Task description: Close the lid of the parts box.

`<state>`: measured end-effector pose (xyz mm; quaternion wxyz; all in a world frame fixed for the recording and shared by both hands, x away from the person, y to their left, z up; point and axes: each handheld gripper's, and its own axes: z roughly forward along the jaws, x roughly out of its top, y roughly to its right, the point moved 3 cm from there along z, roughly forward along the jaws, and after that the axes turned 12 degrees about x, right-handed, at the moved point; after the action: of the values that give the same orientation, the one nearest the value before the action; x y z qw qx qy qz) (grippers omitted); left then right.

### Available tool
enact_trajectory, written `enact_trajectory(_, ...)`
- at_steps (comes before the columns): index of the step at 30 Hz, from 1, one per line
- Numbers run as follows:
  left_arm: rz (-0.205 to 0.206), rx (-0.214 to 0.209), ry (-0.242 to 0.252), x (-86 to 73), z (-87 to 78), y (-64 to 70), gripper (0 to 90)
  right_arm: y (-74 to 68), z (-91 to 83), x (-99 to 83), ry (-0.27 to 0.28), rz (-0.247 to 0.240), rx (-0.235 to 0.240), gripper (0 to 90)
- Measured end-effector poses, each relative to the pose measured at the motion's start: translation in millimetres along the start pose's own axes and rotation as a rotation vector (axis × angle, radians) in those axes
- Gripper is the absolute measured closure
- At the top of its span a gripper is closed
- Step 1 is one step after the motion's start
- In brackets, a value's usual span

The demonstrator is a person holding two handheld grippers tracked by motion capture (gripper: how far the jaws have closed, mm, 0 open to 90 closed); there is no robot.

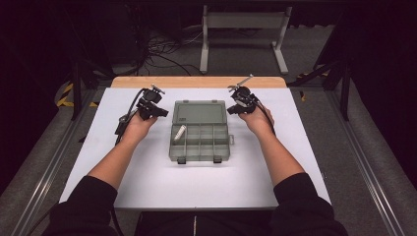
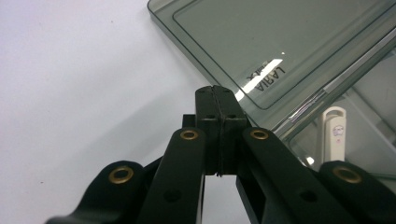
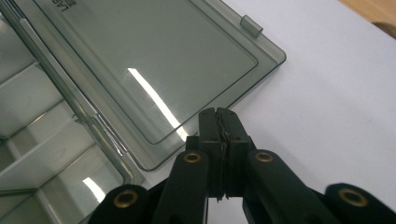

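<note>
High view: organizer box mid-desk, lid flung flat behind, ready for shutting (likely next). Left gripper and right gripper flanking the lid, fingers clenched on nothing. White stick in left compartment; nothing blocking the hinge.

Organizer box at centre of my table, lid folded back flat behind compartments. Small white stick in far-left compartment (tilted, I think). My left gripper just left of lid, my right gripper just right of it, both near hinge line. Metal stand on floor behind table; cables to its left.
</note>
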<state>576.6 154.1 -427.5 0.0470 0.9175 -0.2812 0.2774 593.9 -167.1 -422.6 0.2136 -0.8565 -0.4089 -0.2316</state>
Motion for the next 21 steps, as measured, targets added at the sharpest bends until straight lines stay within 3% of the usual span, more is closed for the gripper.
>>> enact_trajectory(21,-0.005,-0.018,-0.049,-12.1,25.7,5.3,90.0,7.9,22.2,-14.6,-0.071,0.042,-0.001,89.1)
